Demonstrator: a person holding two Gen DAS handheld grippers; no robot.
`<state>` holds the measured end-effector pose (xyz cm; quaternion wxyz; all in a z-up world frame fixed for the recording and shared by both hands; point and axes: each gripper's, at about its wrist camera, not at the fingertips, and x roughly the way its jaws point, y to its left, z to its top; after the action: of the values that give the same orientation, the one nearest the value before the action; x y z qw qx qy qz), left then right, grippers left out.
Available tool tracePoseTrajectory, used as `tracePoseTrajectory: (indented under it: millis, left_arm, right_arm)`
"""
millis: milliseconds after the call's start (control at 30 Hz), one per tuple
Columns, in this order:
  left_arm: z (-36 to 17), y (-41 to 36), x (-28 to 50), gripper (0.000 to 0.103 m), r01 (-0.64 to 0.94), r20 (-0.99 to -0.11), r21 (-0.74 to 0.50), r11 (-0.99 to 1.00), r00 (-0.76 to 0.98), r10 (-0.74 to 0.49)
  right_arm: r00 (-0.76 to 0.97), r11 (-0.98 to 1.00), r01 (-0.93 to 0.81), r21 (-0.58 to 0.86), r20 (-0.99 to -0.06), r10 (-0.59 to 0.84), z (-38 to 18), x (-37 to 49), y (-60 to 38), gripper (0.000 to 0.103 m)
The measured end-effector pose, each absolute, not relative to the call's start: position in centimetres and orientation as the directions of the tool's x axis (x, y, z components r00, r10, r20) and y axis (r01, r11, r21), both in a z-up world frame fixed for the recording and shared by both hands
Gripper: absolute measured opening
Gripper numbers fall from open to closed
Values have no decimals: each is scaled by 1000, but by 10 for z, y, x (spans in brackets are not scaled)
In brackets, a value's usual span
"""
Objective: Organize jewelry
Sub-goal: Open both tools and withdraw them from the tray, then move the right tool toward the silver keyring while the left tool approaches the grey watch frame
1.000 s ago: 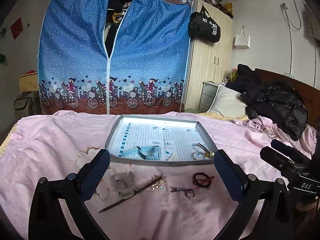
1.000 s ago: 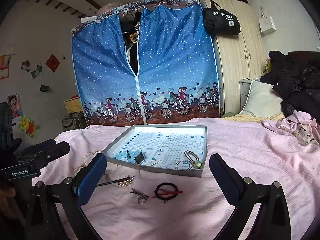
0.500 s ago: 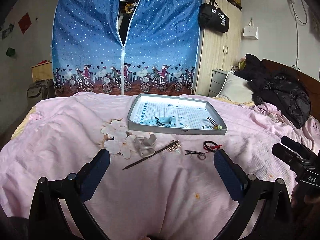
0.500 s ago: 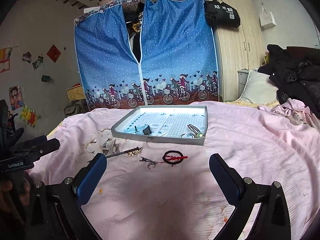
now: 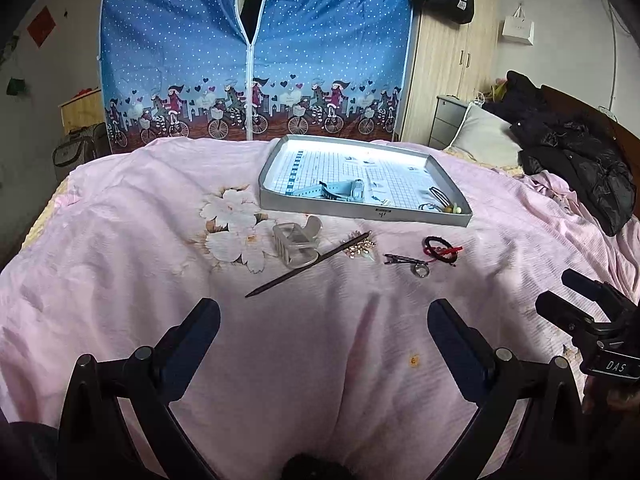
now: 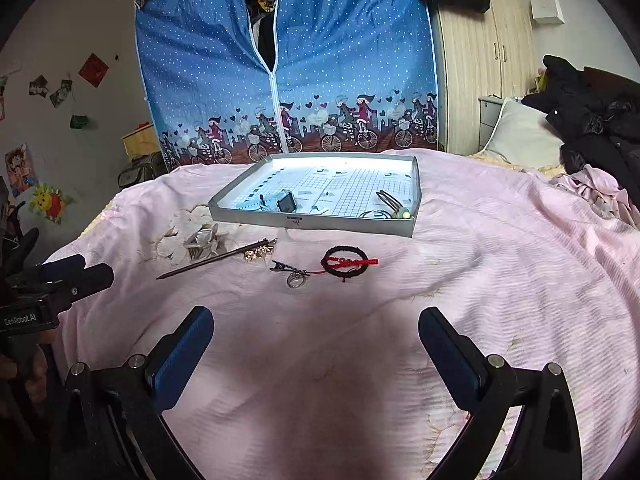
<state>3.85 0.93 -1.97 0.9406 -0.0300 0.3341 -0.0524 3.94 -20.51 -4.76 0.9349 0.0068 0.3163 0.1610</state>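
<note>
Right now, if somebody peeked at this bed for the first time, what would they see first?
Probably the big blue polka-dot wardrobe cover with bicycle riders, standing behind the bed. Next, the shallow grey tray on the pink bedspread, already holding a pale blue watch. In front of the tray lie a clear hair claw, a long dark hair stick and a black-and-red bracelet.

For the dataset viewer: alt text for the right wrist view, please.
The open right tool hangs over a pink bedspread, empty. Ahead lie a hair stick, a clip with ring and a black-and-red bracelet, short of a grey tray.
</note>
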Motion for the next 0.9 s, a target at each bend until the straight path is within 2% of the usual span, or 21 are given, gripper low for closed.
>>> tracePoseTrajectory:
  millis: [500,667,900]
  left_arm:
    - [-32,14,75,102,99,-710,-88,991,691,-132]
    - [-39,24,98,102,93,-751,-128,987,641,-158]
    - [-54,47,136,102,14,-800,-233,972,566,-200]
  right_arm:
    - [696,948,-304,96,-657,290,-62,60,-196,103]
    - [671,940,-331,88,-678,300,-66,78,-193,103]
    - [621,913,-368,179,-684,384,-76,110,-192,103]
